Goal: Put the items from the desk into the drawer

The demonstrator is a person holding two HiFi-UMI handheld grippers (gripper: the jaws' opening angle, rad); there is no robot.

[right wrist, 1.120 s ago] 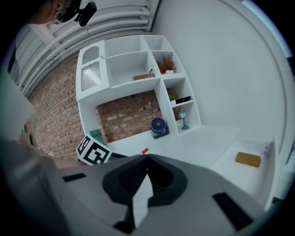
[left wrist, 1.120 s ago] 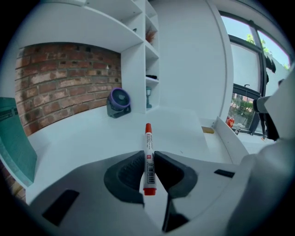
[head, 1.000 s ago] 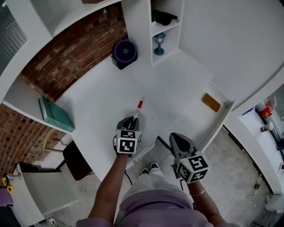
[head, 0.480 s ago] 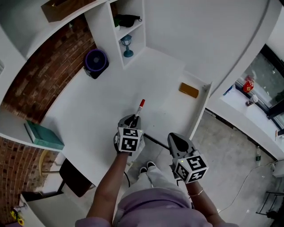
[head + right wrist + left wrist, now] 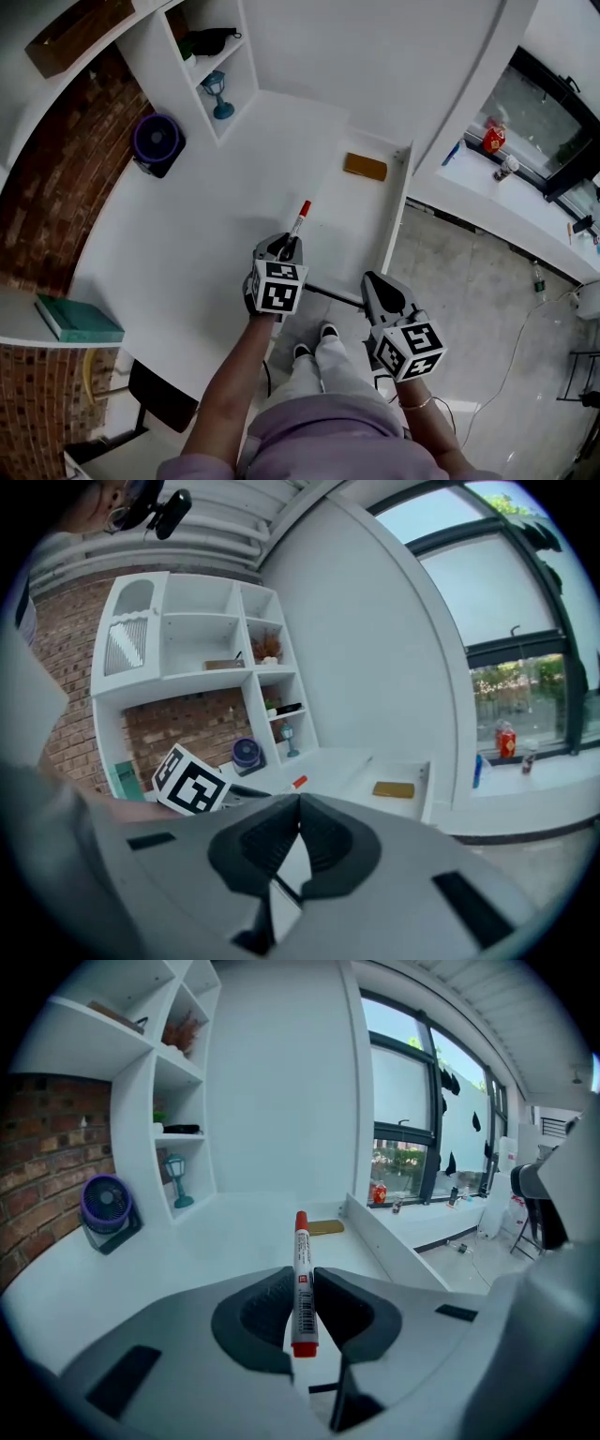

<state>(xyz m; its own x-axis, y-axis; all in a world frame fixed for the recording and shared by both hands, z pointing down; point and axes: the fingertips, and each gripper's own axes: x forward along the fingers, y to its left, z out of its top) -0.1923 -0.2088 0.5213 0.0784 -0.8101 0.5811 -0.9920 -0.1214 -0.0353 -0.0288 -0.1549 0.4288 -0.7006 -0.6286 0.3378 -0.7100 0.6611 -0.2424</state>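
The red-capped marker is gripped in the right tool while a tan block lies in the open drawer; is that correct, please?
Not quite: the red-capped marker is gripped in the left tool, not the right, as the left gripper view shows. The right tool is shut on nothing. The tan block does lie in the open drawer.

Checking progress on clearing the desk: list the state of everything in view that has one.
Red-capped white marker: held by the left gripper, jaws shut on it.
Right gripper: jaws together, empty.
White drawer: pulled open.
Yellow-brown flat block: lying inside the drawer.
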